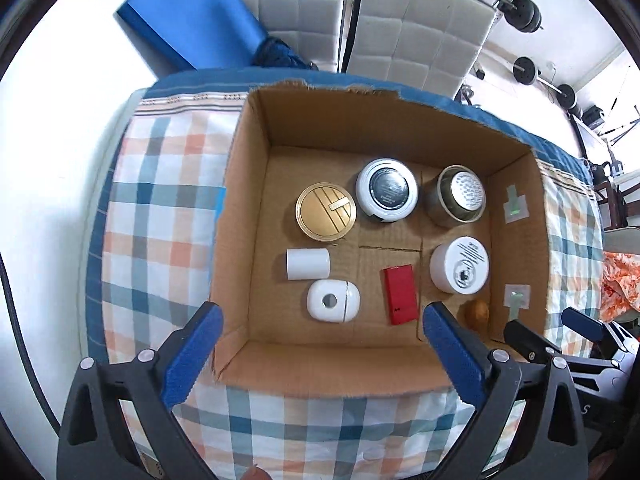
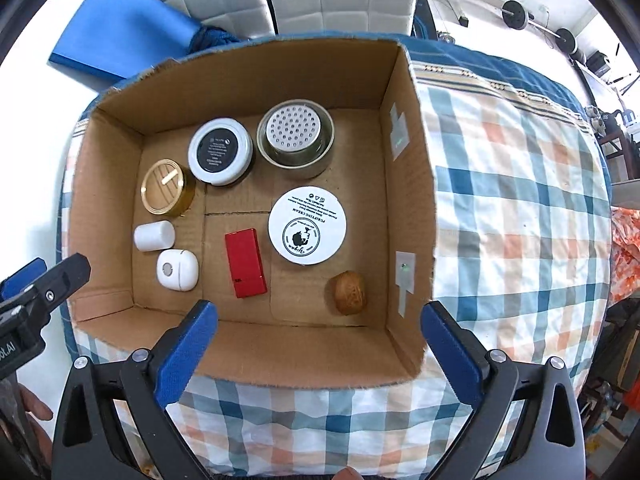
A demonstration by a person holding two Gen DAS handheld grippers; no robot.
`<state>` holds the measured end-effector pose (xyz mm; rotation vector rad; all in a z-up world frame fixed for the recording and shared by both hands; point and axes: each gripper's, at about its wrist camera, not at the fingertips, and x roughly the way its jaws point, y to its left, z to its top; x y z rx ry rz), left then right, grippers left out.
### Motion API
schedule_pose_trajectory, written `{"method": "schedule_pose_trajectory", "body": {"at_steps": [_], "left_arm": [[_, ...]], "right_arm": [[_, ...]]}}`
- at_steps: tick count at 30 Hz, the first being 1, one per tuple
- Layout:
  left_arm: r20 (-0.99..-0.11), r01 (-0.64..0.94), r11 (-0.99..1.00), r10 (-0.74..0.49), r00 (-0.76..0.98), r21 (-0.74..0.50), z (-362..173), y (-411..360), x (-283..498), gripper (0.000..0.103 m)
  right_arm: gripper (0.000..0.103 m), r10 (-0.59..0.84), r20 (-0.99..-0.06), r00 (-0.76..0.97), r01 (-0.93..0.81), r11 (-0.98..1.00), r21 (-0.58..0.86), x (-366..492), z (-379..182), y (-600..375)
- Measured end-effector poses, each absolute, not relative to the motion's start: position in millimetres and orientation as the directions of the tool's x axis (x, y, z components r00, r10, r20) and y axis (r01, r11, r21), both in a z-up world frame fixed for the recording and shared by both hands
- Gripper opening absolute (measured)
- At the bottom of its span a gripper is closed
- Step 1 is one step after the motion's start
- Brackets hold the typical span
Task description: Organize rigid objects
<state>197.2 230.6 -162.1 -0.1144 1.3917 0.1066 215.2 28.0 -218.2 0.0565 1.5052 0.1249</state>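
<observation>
An open cardboard box [image 1: 248, 184] [image 2: 412, 184] sits on a checked cloth. Inside lie a gold round tin [image 1: 325, 211] [image 2: 163, 192], a white-rimmed black-lidded jar [image 1: 386, 189] [image 2: 220, 149], a metal jar with a perforated lid [image 1: 460, 195] [image 2: 295, 135], a white cream jar [image 1: 460, 264] [image 2: 307, 225], a red box [image 1: 399, 294] [image 2: 245, 262], a white cylinder [image 1: 308, 264] [image 2: 154, 235], a white rounded case [image 1: 333, 301] [image 2: 177, 269] and a brown walnut-like piece [image 1: 477, 313] [image 2: 349, 293]. My left gripper [image 1: 320, 356] and right gripper [image 2: 318, 350] are open and empty above the box's near wall.
The checked cloth [image 1: 160, 208] [image 2: 512, 184] covers the table. White padded chairs [image 1: 416, 24] and a blue mat [image 1: 192, 28] stand behind. The right gripper shows at the lower right in the left wrist view [image 1: 560, 336]. An orange cloth [image 2: 628, 248] lies at the right.
</observation>
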Motion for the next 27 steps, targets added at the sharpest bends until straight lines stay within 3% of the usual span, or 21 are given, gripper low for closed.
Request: {"method": "schedule_pose_trajectory", "body": {"at_steps": [13, 27], "left_arm": [[-0.92, -0.099, 0.995, 0.034, 0.39, -0.005, -39.2, 194.1, 128.9, 0.103], [-0.887, -0.068, 0.998, 0.018, 0.461, -0.015, 28.2, 170.8, 72.7, 0.103]], "right_arm": [[0.103, 0.16, -0.944, 0.287, -0.042, 0.987, 0.154, 149.2, -84.2, -13.5], [0.103, 0.173, -0.897, 0.406, -0.061, 0.985, 0.163, 76.3, 9.0, -35.5]]}}
